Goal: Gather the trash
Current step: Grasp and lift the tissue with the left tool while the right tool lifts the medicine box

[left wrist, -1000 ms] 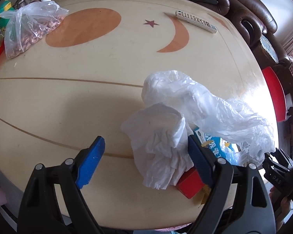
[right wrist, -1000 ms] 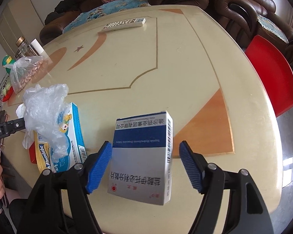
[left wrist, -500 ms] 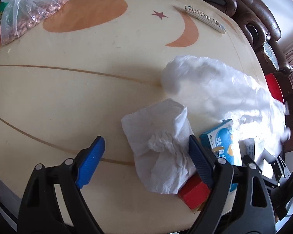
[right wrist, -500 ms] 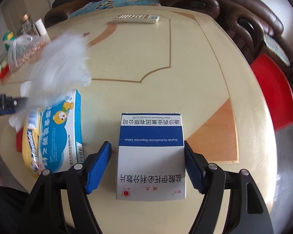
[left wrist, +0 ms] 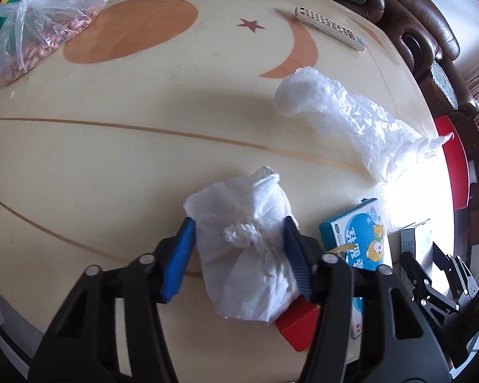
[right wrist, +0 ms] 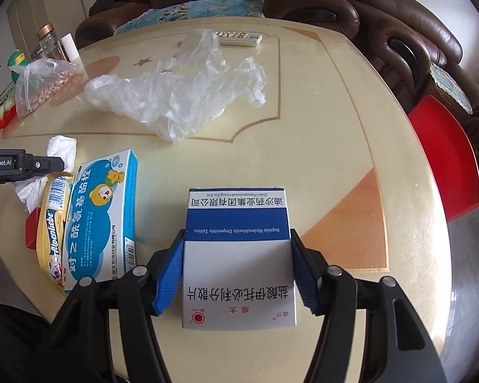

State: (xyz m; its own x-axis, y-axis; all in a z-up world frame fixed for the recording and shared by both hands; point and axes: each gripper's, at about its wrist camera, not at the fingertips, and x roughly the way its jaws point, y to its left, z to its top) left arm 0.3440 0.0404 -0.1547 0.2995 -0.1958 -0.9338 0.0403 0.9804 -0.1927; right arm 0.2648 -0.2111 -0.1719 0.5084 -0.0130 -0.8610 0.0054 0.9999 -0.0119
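Note:
A crumpled white tissue (left wrist: 249,198) lies on the cream table (left wrist: 143,159). My left gripper (left wrist: 238,255) is closing on it, and both blue pads touch its sides. A blue-and-white medicine box (right wrist: 236,210) lies flat near the front edge. My right gripper (right wrist: 238,268) is closing on it too, a pad against each long side. A clear plastic bag (right wrist: 175,95) lies spread out further back. A light-blue cartoon box (right wrist: 102,214), a yellow candy pack (right wrist: 52,223) and a red block (right wrist: 32,229) lie between the two grippers.
A bag of peanuts (left wrist: 38,35) sits at the far left, with jars (right wrist: 49,40) behind it. A remote control (left wrist: 329,27) lies at the far edge. A red stool (right wrist: 447,159) stands off the table's right side, and brown sofas (right wrist: 399,32) stand behind.
Both grippers' jaws have narrowed, the left onto the tissue and the right onto the medicine box. The plastic bag has moved off the pile and settled further back on the table.

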